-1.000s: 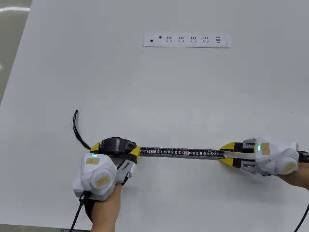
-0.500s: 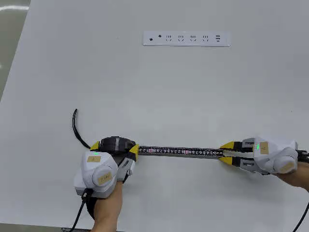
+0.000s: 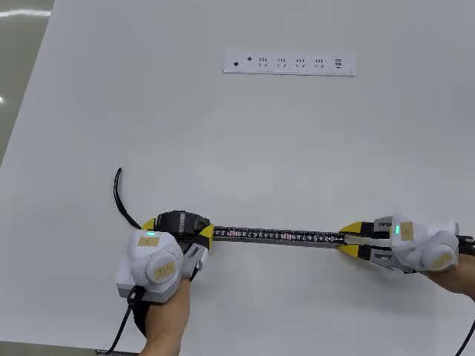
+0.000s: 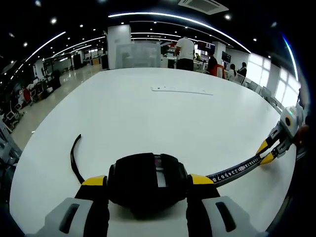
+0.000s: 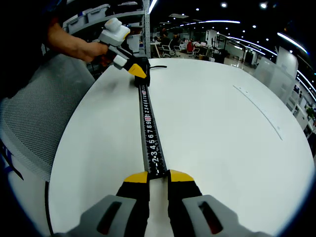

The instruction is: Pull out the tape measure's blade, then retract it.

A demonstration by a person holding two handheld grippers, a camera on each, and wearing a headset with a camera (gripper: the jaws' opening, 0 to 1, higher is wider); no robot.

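A black tape measure case (image 3: 180,222) (image 4: 147,178) rests on the white table, held between the yellow-tipped jaws of my left gripper (image 3: 178,229) (image 4: 148,181), which is shut on it. Its dark numbered blade (image 3: 278,236) (image 5: 150,134) runs out to the right, flat along the table. My right gripper (image 3: 349,239) (image 5: 157,177) is shut on the blade's end. The case's black wrist strap (image 3: 119,196) (image 4: 74,158) trails off to the left. In the right gripper view the left gripper (image 5: 129,65) and the case sit at the blade's far end.
A white power strip (image 3: 289,63) (image 4: 181,91) lies at the far side of the table. The table's left edge (image 3: 22,96) drops to a glossy floor. People and office furniture stand in the background beyond the table.
Both grippers keep their hold; the blade's drawn length looks about the same. The picture has shifted slightly with the head camera.
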